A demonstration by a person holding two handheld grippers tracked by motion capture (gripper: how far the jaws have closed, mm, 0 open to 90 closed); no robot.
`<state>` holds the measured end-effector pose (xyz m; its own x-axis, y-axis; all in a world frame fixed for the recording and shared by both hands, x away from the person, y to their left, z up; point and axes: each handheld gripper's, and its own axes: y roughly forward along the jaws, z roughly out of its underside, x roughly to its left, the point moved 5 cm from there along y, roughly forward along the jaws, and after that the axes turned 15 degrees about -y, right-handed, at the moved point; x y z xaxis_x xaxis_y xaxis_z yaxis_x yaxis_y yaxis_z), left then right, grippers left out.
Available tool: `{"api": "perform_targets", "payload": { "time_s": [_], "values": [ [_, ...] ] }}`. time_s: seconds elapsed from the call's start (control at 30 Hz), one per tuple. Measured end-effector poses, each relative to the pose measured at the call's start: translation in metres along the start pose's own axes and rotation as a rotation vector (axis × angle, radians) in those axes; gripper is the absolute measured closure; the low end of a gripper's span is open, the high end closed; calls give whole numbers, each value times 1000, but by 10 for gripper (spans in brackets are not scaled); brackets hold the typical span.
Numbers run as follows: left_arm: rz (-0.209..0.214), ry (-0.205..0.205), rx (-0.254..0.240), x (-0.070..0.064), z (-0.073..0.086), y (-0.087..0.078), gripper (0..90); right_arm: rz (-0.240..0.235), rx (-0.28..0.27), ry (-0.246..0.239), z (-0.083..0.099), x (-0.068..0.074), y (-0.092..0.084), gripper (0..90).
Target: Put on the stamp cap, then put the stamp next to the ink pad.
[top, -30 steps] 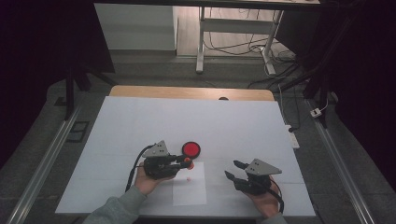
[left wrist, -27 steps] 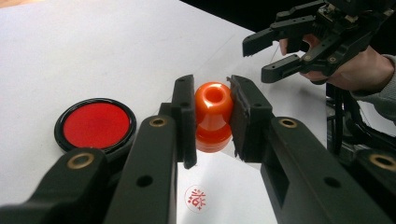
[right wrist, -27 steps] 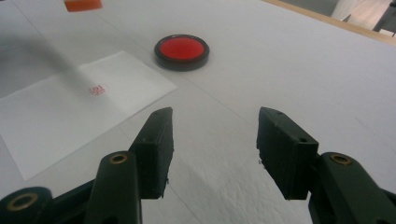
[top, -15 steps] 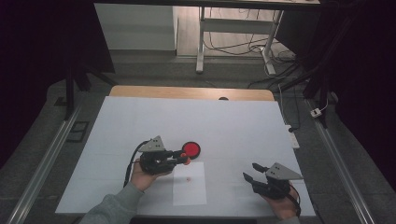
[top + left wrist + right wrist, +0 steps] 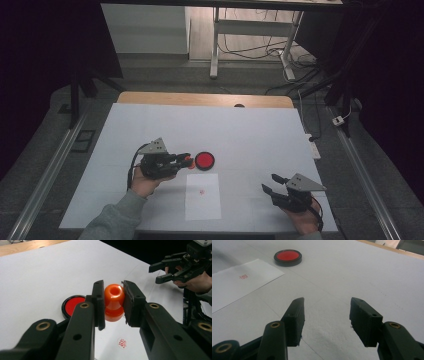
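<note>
An orange stamp (image 5: 114, 302) is clamped between the jaws of the left tool (image 5: 113, 301) and is carried above the desk (image 5: 250, 130), just beside the round red ink pad (image 5: 204, 160) and above the far edge of the sheet of paper (image 5: 202, 197). One small red mark (image 5: 201, 191) is already printed on the paper, so at least one impression can be judged as done. Whether the stamp is being taken to the pad for fresh ink or is about to be set down cannot be told; if more prints are wanted, most of the sheet is left blank for them.

The right tool (image 5: 325, 315) is held with its jaws wide apart and nothing between them, low over the desk near the right corner, well apart from the paper and the pad.

The stamp's printing face is turned away and hidden behind the jaws in the left tool's view, so ink on it cannot be confirmed. The design of the red mark is too small to be read. In the high view the stamp is seen as little more than an orange speck at the jaw tips. The person's forearms are cut off by the bottom edge.
</note>
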<state>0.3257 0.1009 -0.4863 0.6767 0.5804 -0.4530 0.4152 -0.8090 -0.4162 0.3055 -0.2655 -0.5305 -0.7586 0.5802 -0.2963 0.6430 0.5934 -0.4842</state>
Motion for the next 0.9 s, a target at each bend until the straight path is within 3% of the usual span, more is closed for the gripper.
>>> {"api": "perform_targets", "payload": {
  "time_s": [0.9],
  "values": [
    [-65,5,-4,15,-10,3,724,0,8,-2,1,0,2,452]
  ]
}}
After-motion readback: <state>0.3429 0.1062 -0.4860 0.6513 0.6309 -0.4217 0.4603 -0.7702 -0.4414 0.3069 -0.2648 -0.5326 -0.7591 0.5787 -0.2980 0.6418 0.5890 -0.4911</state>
